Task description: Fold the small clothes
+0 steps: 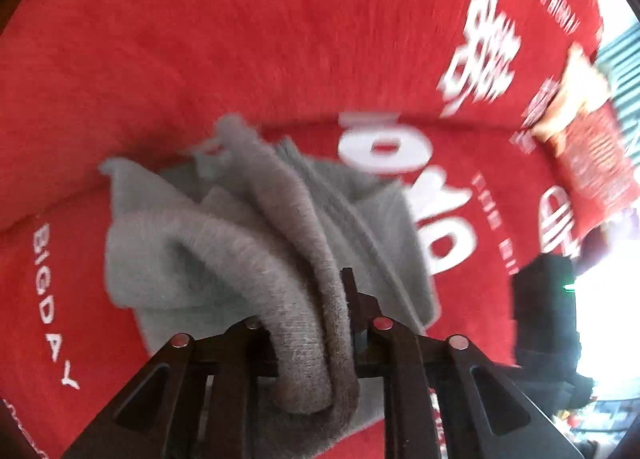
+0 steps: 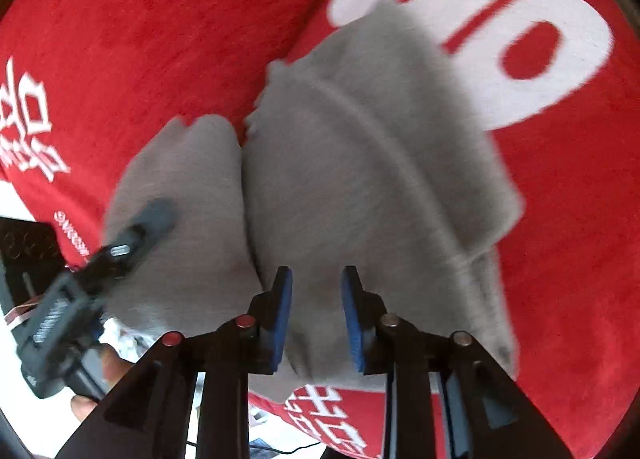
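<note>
The small grey knitted garment [image 1: 248,243] lay bunched on the red fleece cloth with large white lettering [image 1: 200,39], and everything here is placed against that garment. In the left wrist view a thick rolled fold of it ran straight back between the fingers of the left gripper [image 1: 312,319], filling the gap; the jaws stood nearly together and pinched that fold, presumably so the edge could be carried across the rest of the piece (the grip sat on the near end, with the loose body of the knit trailing away beyond it in ridges). Motion blur across the white letters made finer detail there unreadable.

In the right wrist view the right gripper [image 2: 316,299] hung over the near edge of the garment with its blue-padded fingers [image 2: 282,311] a little apart. Grey cloth showed between and beneath the pads, but they did not press on it, so I judged this gripper to be holding nothing. That fits a layer already laid down on this side: the knit beyond the pads looked broad and flat, with a seam line curving across it.

To the left of the garment's flatter lobe the black body of the left gripper reached in, held in a person's hand [image 2: 94,391]. A red printed packet [image 1: 588,163] lay well off to the garment's far right.

The fold looked partly made, not finished.
</note>
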Tool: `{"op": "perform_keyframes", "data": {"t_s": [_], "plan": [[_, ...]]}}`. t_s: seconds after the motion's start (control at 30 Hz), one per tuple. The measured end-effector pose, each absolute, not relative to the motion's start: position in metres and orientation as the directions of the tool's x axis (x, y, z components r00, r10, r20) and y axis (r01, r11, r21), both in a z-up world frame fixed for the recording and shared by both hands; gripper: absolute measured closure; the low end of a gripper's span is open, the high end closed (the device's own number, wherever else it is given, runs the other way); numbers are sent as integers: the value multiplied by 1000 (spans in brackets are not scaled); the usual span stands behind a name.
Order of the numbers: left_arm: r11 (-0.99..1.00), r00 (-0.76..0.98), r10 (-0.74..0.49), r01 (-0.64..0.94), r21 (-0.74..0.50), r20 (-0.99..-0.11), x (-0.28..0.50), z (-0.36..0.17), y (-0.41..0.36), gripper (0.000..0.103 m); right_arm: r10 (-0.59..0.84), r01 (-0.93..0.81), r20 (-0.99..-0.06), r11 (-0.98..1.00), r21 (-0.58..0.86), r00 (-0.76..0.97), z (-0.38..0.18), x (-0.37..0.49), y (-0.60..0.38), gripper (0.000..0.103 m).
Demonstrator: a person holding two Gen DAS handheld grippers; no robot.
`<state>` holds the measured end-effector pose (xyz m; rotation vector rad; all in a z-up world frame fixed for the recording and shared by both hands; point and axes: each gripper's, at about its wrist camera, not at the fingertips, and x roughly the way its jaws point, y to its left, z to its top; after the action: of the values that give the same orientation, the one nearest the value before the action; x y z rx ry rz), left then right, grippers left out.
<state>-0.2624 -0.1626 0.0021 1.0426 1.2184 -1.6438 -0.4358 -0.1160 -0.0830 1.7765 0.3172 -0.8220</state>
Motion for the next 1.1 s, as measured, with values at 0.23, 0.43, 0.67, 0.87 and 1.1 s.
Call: {"op": "perform_keyframes", "data": {"t_s": [0.23, 0.43, 0.67, 0.87, 1.1], "plan": [[-237, -355, -199, 922, -306, -914, -287, 14, -150, 40, -218, 466, -587, -425, 776, 779, -107, -450, -107, 73], [-276, -414, -253, 897, -345, -874, -283, 56, -146, 40, -269, 367, -529, -475, 800, 805, -117, -480, -98, 62], [-77, -252, -300, 968, -240, -920, -192, 48, -139, 40, -362, 162, -381, -510, 845, 851, -131, -508, -101, 45], [90, -150, -208, 981, -172, -966, -140, -1, -130, 40, -373, 70, -288, -500, 863, 882, -142, -514, -114, 32], [110, -101, -168, 987, -121, -981, -145, -31, -127, 40, -124, 547, -597, -286, 787, 793, -100, -468, -158, 83]]}}
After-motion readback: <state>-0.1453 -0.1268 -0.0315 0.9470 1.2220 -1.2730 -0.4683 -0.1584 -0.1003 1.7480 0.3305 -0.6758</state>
